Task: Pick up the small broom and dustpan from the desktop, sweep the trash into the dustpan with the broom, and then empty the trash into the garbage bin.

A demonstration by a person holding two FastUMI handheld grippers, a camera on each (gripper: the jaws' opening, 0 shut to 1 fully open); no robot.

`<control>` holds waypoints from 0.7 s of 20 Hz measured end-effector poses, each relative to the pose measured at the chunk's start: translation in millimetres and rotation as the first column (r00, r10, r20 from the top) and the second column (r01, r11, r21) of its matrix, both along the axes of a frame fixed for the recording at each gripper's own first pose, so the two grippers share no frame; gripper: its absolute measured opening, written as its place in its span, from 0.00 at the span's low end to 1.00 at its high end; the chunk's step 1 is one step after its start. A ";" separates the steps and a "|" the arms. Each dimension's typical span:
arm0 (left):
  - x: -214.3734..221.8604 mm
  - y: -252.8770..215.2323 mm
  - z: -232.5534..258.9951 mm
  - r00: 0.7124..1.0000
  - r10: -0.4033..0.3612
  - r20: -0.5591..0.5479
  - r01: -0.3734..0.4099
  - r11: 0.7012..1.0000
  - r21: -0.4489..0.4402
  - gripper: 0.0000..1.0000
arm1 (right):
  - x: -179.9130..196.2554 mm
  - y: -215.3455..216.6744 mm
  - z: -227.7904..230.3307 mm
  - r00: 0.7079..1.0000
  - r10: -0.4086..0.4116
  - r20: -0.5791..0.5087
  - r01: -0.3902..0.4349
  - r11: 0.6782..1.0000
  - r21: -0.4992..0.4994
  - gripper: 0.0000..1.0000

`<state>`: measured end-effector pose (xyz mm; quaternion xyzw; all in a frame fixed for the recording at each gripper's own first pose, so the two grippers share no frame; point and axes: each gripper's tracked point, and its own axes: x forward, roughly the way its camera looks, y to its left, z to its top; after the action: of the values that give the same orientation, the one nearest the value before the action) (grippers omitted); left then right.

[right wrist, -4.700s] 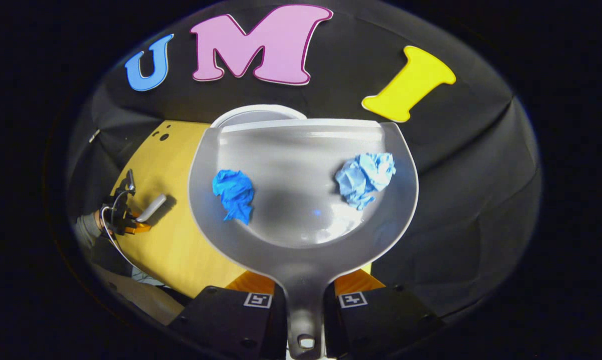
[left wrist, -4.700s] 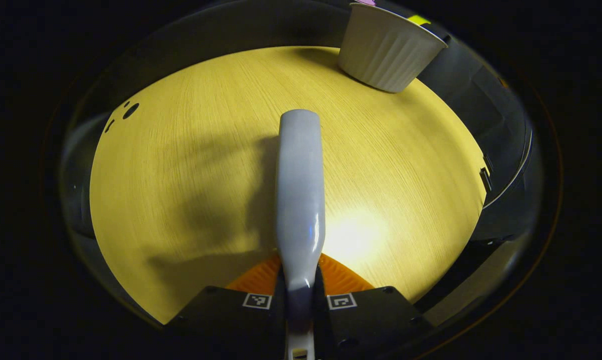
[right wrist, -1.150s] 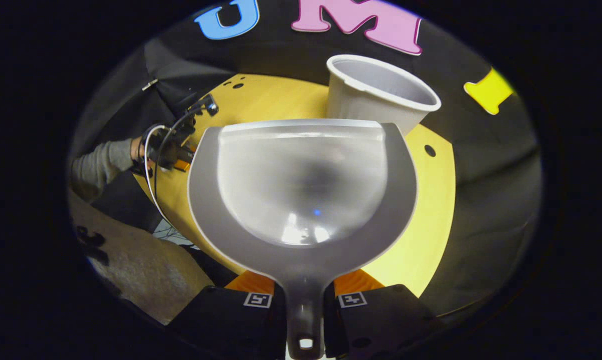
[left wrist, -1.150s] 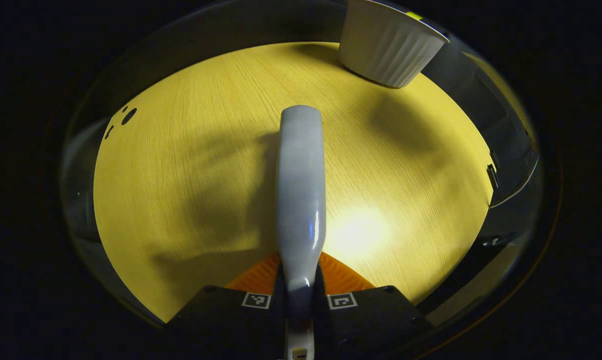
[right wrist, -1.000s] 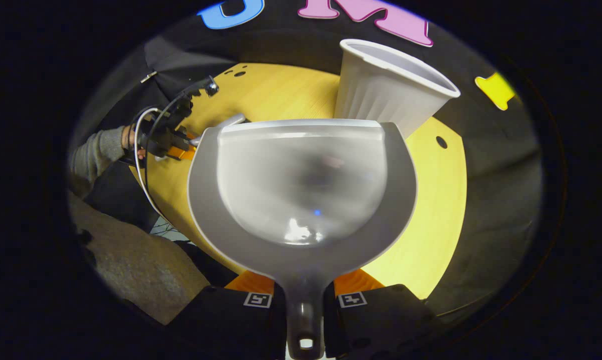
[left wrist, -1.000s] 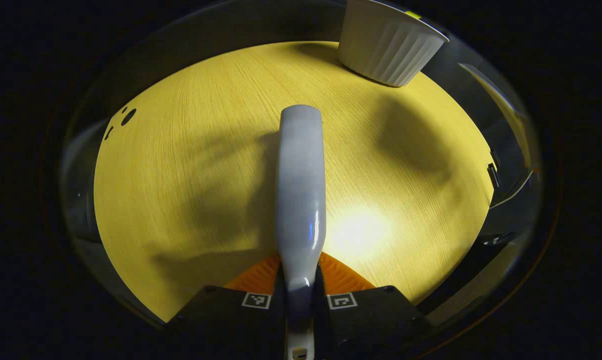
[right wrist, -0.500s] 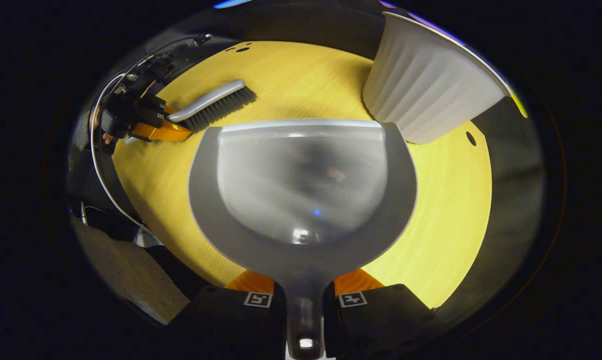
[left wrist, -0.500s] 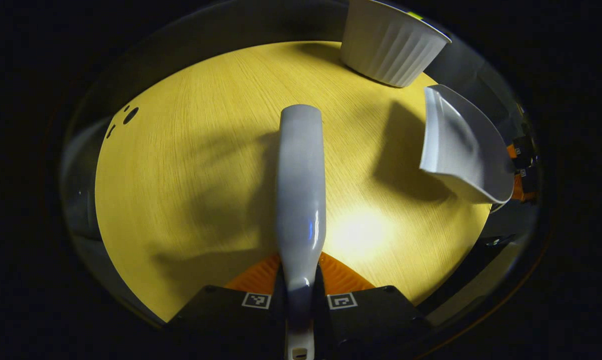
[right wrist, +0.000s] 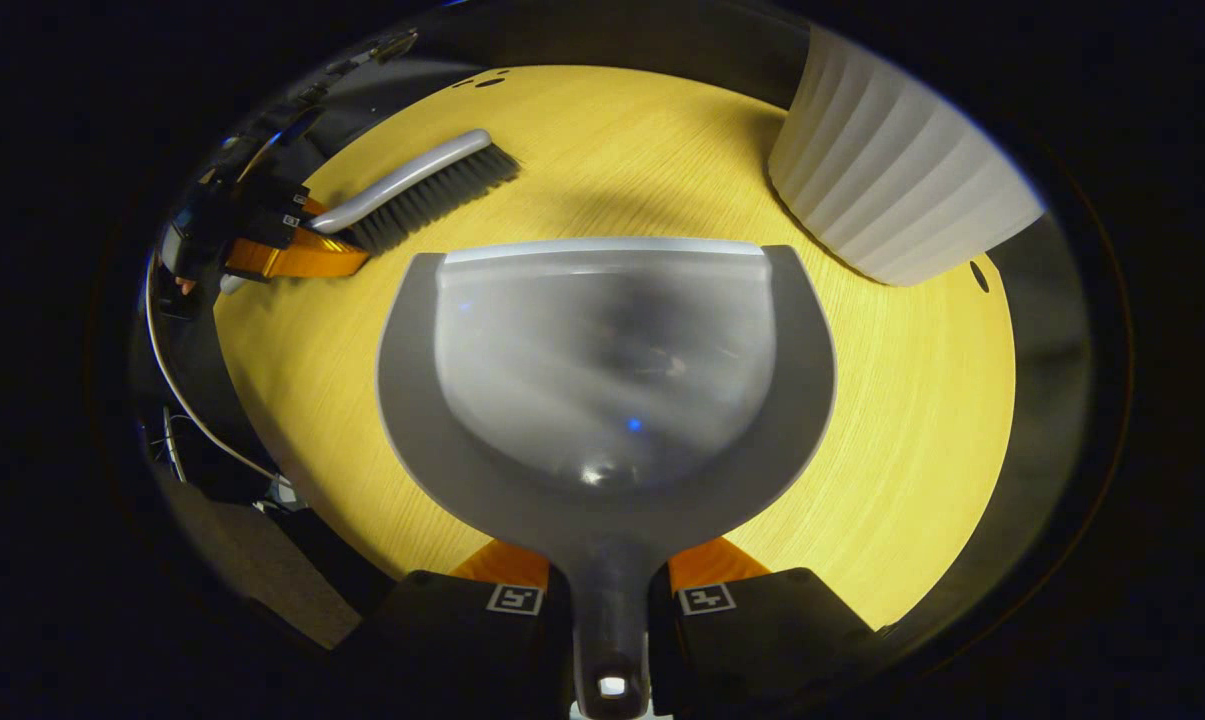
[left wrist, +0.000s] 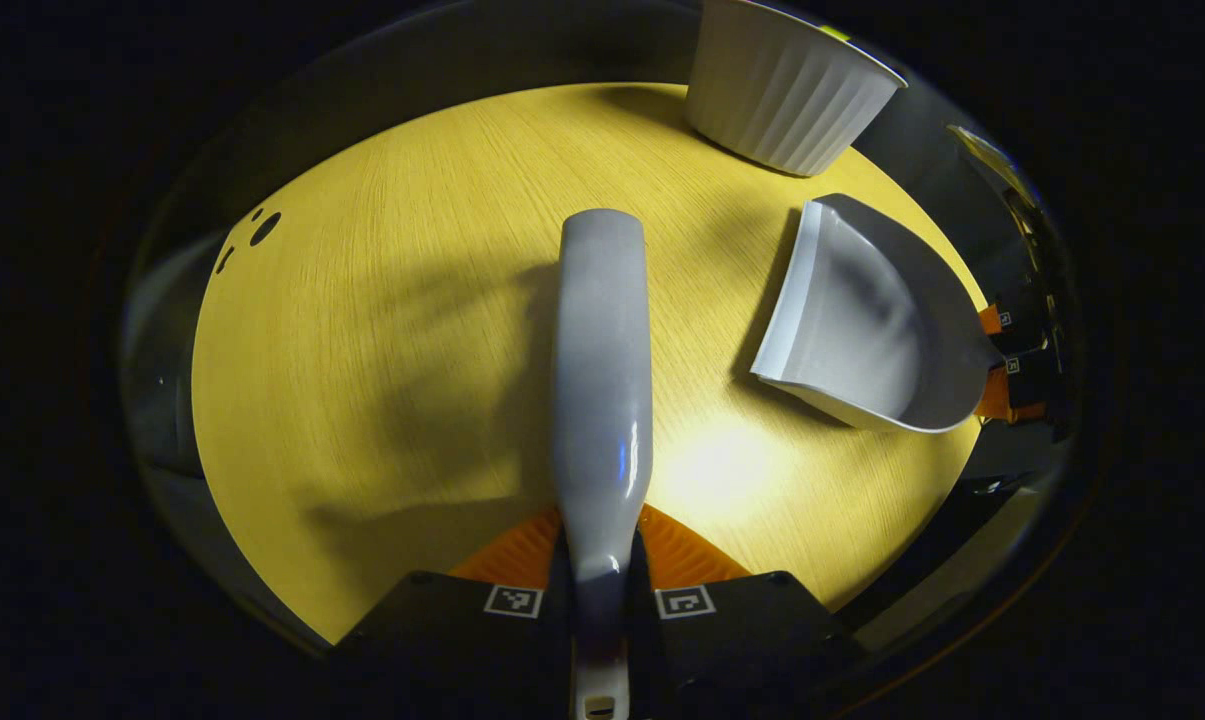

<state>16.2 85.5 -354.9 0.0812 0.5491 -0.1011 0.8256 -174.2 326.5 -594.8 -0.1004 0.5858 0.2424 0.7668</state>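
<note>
My left gripper (left wrist: 602,570) is shut on the handle of the small grey broom (left wrist: 602,370), which lies along the yellow desktop (left wrist: 382,360). In the right gripper view the broom (right wrist: 412,190) rests bristles down at the far left, with the left gripper (right wrist: 292,255) at its handle. My right gripper (right wrist: 609,580) is shut on the handle of the grey dustpan (right wrist: 602,370), whose pan holds nothing. From the left gripper view, the dustpan (left wrist: 862,320) sits low over the desktop at the right, with the right gripper (left wrist: 1002,360) behind it. The white ribbed garbage bin (left wrist: 782,90) stands at the far right corner.
The bin (right wrist: 892,190) stands close beyond the dustpan's right front corner in the right gripper view. The round desktop's (right wrist: 922,420) edges drop off to dark booth cloth all around. Small holes (left wrist: 257,225) mark the table's far left.
The blue paper balls that lay in the dustpan are gone from it. The right gripper has lowered the dustpan from beside the bin down toward the desktop. The broom has stayed put.
</note>
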 end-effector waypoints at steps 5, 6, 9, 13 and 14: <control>0.0 0.4 -0.3 1.000 0.000 -0.001 0.000 1.000 0.009 0.27 | -1.0 2.4 -6.2 1.000 -0.018 -0.017 0.018 1.000 0.006 0.35; 0.2 0.0 0.1 1.000 0.000 -0.002 0.000 1.000 0.012 0.27 | -1.6 2.7 -6.4 1.000 -0.018 -0.015 0.018 1.000 0.005 0.35; -0.3 0.1 -0.4 1.000 -0.005 -0.012 0.005 1.000 0.028 0.31 | -3.0 3.3 -6.0 1.000 -0.013 -0.016 0.013 1.000 0.005 0.42; -3.9 -0.4 -1.8 1.000 -0.010 -0.026 0.011 0.998 0.057 0.31 | -5.1 6.0 3.7 1.000 -0.014 -0.018 0.015 0.999 0.031 0.54; -7.4 -1.4 -0.7 0.999 -0.010 -0.036 0.012 0.998 0.068 0.41 | -7.2 5.9 6.1 1.000 -0.016 -0.022 0.017 0.999 0.041 0.47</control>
<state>8.8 84.1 -355.6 0.1106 0.5664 -0.0881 0.8119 -181.4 332.4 -588.7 -0.0769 0.5896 0.2491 0.7645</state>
